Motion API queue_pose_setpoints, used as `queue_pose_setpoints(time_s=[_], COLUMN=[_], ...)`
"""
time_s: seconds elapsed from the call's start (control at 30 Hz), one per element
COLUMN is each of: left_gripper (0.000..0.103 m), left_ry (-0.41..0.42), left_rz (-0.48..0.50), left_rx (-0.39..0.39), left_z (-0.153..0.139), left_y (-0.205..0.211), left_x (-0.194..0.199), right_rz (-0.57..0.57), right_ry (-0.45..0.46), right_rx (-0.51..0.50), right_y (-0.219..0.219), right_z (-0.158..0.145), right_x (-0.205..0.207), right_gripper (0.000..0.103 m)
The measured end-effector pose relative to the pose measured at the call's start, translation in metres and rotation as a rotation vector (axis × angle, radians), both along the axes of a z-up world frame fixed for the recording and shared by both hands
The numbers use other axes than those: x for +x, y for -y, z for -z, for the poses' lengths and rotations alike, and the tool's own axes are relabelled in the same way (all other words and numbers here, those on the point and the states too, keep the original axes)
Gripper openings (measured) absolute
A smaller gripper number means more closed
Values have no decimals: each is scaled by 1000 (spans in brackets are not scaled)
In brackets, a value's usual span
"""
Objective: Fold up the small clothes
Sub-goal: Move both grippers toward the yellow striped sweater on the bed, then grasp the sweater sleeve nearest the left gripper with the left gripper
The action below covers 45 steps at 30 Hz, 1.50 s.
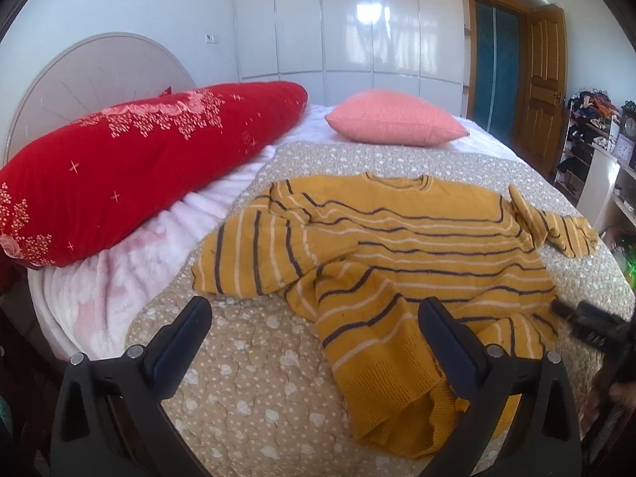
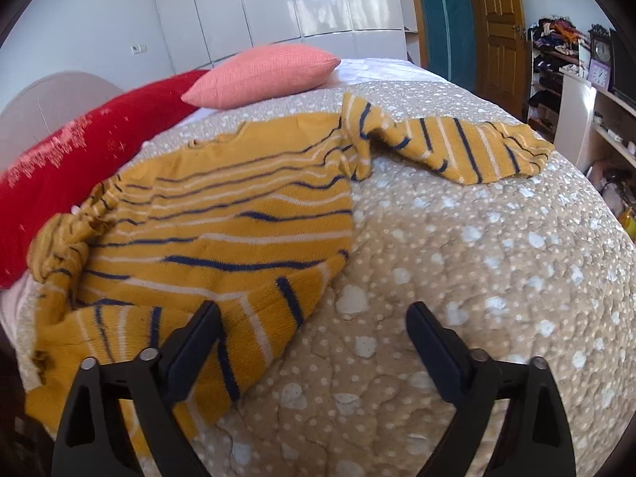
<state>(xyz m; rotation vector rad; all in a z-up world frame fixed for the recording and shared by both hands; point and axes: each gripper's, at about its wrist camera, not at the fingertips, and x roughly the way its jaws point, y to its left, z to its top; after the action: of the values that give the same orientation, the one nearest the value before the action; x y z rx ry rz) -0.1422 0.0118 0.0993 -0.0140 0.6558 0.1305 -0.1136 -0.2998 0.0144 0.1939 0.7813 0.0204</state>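
My left gripper [image 1: 316, 318] has its jaws spread to full width with nothing between the pads. Its left finger [image 1: 187, 338] hangs over bare quilt; its right finger [image 1: 445, 342] overlaps the hem area of the sweater in the picture, and I cannot tell whether it touches the fabric.

My right gripper [image 2: 314, 326] is likewise spread wide and holds nothing. Its left finger [image 2: 196, 342] sits over the lower corner of the sweater; its right finger [image 2: 433, 346] is over the quilt alone. From the left wrist view, the right gripper [image 1: 588, 326] shows at the far right edge, near the sweater's side hem.

The sweater [image 1: 397, 246], mustard yellow with navy and white stripes, lies front side up on the quilt, neckline pointing toward the pillows. It is unfolded. One sleeve [image 1: 246, 250] is bunched and turned across the body on the side nearer the red pillow. The other sleeve [image 2: 457, 147] stretches out, crumpled, toward the bed's far edge.

The tan quilt [image 2: 477, 278], printed with white dots and hearts, covers the bed. Beyond it lie a long red embroidered pillow [image 1: 139, 159] and a pink cushion [image 1: 393, 119]. White wardrobe doors [image 1: 349, 20] and a wooden door [image 1: 542, 79] stand behind.
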Motion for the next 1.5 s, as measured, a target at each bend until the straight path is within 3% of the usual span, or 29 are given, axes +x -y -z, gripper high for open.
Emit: queue_pose_setpoints(time_s=[0.13, 0.27, 0.33, 0.47, 0.63, 0.67, 0.73, 0.8, 0.9, 0.97, 1.07, 1.13, 1.23, 1.27, 1.33, 1.4, 1.43, 1.5], left_gripper=[103, 103, 103, 103, 103, 103, 103, 103, 103, 103, 103, 103, 102, 97, 44, 30, 26, 24], left_ry=[-37, -97, -100, -98, -104, -110, -111, -105, -115, -127, -160, -189, -249, -263, -285, -284, -267, -228], left_rz=[12, 43, 51, 40, 5, -4, -31, -75, -133, -166, -177, -167, -126, -101, -131, -163, -178, -255], left_rx=[-32, -57, -60, -45, -56, -57, -48, -37, -47, -76, -164, -233, -302, -346, -359, -413, -444, -434], left_z=[15, 28, 29, 28, 24, 23, 21, 20, 22, 28, 41, 52, 70, 77, 83, 79, 74, 61], left_y=[0, 4, 4, 1, -11, -14, -24, -41, -69, -91, -119, -133, -139, -141, -143, -156, -164, -187], left_x=[8, 18, 19, 19, 17, 17, 17, 18, 26, 36, 60, 83, 115, 127, 138, 144, 144, 144], right_rz=[95, 181, 213, 331, 449, 459, 438, 434, 557, 617, 552, 525, 468, 443, 414, 380, 357, 316], right_ry=[2, -20, 14, -54, -62, -66, -74, -49, 4, -13, -25, -3, 15, 6, -11, -26, -33, -37], right_rx=[32, 11, 37, 127, 196, 202, 217, 235, 62, -28, -47, -103, -99, -78, -58, -51, -51, -58], right_y=[47, 83, 96, 127, 167, 171, 182, 193, 212, 221, 220, 208, 197, 190, 178, 165, 156, 142], right_z=[-13, -8, -4, 5, 11, 11, 7, -6, -29, -33, -36, -39, -37, -34, -31, -29, -27, -27], right_x=[-2, 7, 9, 47, 99, 110, 128, 131, 104, 92, 75, 51, 18, 9, -2, -13, -18, -25], right_gripper=[77, 74, 74, 74, 73, 70, 16, 14, 14, 22, 31, 49, 57, 57, 57, 57, 57, 57])
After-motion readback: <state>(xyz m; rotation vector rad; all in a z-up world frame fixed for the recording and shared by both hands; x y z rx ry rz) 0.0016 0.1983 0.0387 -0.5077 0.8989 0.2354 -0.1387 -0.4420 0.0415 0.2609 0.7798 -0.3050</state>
